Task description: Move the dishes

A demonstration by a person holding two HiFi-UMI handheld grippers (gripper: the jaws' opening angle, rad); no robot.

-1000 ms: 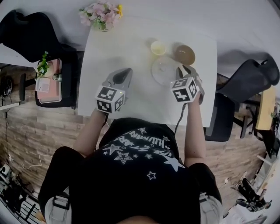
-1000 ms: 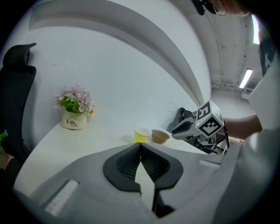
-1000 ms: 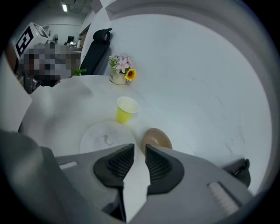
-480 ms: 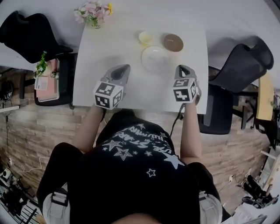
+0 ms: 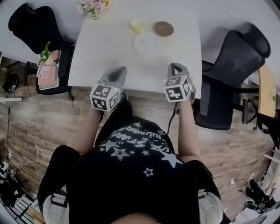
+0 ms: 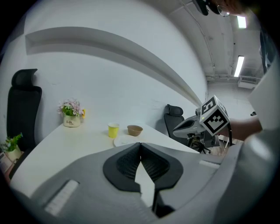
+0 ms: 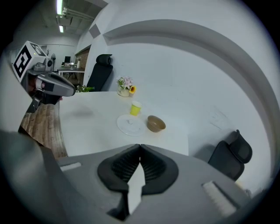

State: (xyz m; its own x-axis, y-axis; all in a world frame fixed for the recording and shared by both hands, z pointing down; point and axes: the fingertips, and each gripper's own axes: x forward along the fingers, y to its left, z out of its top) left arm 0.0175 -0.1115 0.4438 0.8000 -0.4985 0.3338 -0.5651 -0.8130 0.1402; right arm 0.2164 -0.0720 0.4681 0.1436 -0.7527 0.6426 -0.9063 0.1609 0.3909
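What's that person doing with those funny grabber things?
A person is at a white table with a grabber in each hand. The left gripper and the right gripper are both shut and holding nothing, hovering over the near edge. The dishes sit together on the far side, with nothing touching them: a yellow cup, a brown bowl and a white plate. A pot of flowers stands at the far left corner.

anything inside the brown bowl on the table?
The head view looks down into the round brown bowl. Only its brown inner surface shows, with no contents. In the right gripper view its near wall covers part of the inside. It is too small to rule out thin residue.
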